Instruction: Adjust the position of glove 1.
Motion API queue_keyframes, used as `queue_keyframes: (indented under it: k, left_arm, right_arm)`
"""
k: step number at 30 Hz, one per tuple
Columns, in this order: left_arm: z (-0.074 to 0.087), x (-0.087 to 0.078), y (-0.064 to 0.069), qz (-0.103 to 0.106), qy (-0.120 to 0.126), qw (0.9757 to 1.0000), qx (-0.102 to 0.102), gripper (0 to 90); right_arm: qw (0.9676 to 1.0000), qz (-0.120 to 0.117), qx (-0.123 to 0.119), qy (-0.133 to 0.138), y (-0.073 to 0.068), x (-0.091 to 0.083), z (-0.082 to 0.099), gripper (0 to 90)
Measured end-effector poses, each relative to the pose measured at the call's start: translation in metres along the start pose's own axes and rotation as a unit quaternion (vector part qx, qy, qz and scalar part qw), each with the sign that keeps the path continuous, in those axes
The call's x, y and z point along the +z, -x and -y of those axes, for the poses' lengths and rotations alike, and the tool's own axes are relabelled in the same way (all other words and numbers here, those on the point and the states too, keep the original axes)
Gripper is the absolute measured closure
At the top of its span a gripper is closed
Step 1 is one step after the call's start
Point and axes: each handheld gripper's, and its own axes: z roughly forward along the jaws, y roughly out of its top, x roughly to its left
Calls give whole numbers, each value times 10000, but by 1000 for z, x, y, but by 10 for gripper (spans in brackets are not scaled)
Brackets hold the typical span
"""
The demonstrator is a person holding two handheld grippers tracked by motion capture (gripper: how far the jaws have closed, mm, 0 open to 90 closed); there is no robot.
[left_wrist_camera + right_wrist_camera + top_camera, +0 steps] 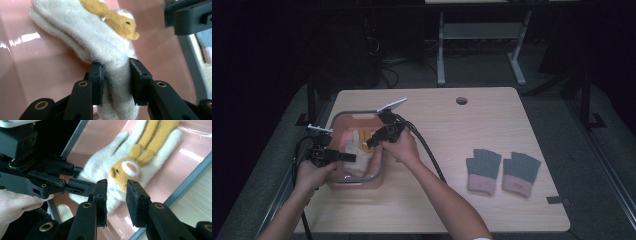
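The cream woollen glove with an orange bear face point(125, 167) lies in the pink plastic basket point(343, 125), its long axis running away from the left gripper point(116, 80), whose jaws clamp its cuff. The right gripper point(116, 202) hovers just above the bear face, jaws released, nothing between them.

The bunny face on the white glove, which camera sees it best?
The right gripper view: the bunny face on the white glove shows whole, both eyes and nose. The left gripper view catches it sideways at the top edge. In the high view it is a small yellow patch inside the pink bin.
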Motion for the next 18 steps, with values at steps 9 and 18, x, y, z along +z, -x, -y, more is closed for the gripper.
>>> queue_keyframes:
  k: [9, 18]
  left_arm:
    - [-1, -3, 2, -59, -17, 10000, 36, 597]
    - [-9, -23, 6, -168, 277, 9994, 122, 590]
  right_arm:
    - [10000, -31, -1, 32, 1, -1, 1, 696]
    - [9998, -132, 6, 162, 1, -9, 3, 688]
